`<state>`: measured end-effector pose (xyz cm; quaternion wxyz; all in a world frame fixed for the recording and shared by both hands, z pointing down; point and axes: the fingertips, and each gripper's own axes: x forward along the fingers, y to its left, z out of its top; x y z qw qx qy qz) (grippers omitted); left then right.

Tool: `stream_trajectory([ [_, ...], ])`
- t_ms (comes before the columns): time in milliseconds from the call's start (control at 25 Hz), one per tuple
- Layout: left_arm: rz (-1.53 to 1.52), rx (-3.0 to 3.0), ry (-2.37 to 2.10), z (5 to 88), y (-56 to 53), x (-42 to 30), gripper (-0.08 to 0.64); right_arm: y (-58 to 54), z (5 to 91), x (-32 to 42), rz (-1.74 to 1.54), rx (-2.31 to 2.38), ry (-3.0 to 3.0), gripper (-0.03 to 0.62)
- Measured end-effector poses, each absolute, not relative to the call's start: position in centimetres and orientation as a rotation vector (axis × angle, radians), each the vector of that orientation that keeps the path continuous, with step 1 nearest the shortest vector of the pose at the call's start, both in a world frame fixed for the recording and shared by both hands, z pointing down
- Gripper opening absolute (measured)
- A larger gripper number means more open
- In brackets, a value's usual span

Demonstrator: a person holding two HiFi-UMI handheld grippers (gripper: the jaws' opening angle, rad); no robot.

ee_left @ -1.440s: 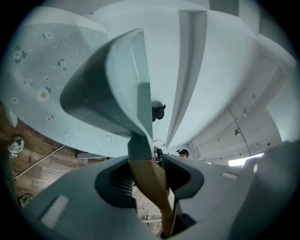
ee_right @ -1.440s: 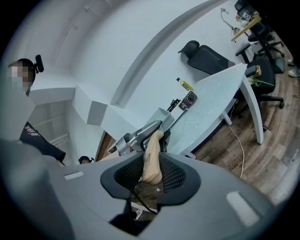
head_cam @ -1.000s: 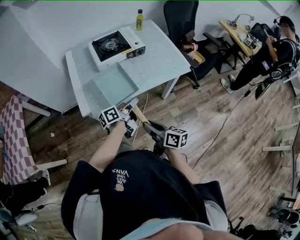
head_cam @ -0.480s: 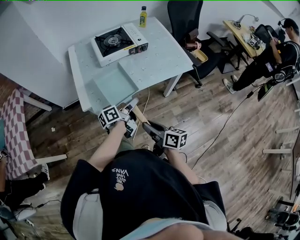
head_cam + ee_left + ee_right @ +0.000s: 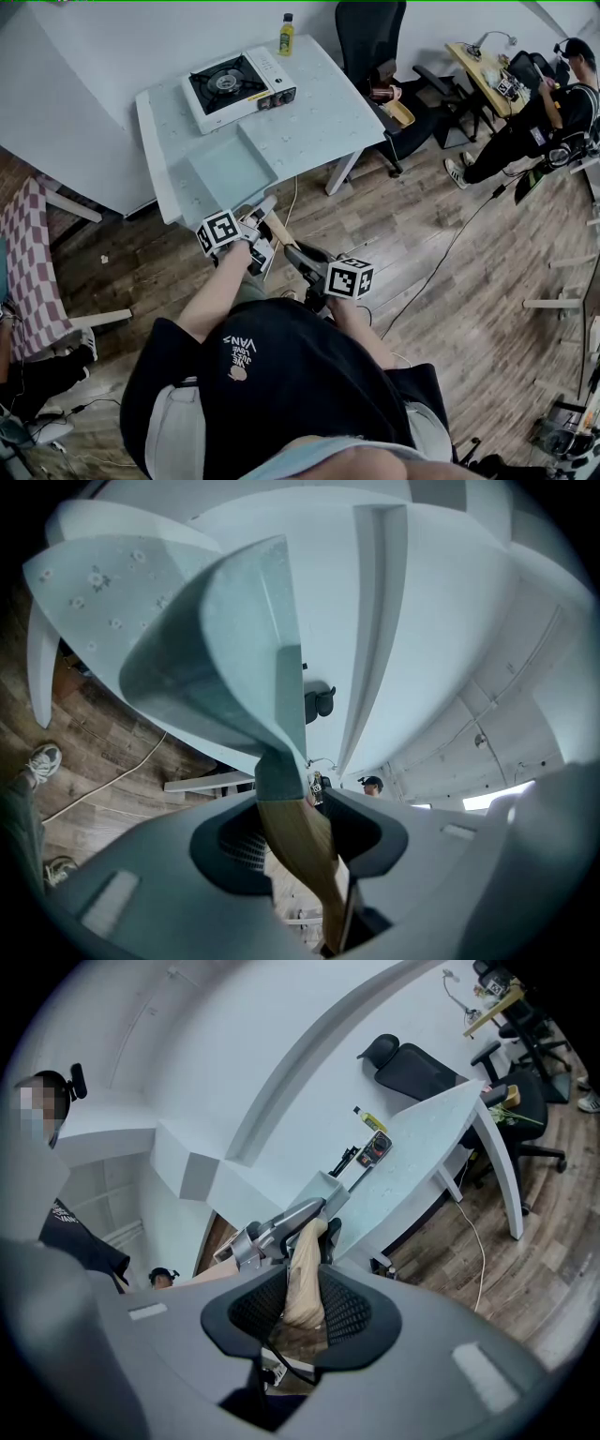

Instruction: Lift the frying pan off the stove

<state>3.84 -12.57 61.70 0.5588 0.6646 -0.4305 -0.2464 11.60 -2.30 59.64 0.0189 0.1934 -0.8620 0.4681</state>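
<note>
**A:** Entry one, left gripper [image 5: 300, 829]: state?

**B:** Clamped on the wooden handle [image 5: 292, 841] of the frying pan [image 5: 225, 658]. Entry two, right gripper [image 5: 302, 1302]: clamped on the same handle, farther from the pan. Neither grip has shifted in the last second.

**A:** Pan's place?

**B:** Centre-left of the head view, over the near part of the table [image 5: 319, 122]. It is well apart from the stove [image 5: 267, 67] at upper centre, burner [image 5: 222, 82] bare. Whether it touches the table, cannot tell.

**A:** Meaning?

**B:** Lift likely done; steady hold.
</note>
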Motion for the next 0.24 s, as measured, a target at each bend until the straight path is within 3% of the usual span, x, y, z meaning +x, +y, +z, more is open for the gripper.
stream_trajectory([
  [240,-0.580,1.567,-1.009,61.46,-12.66,3.76,0.143,-2.36,59.38,11.47,1.451,0.610,-2.679,0.107],
])
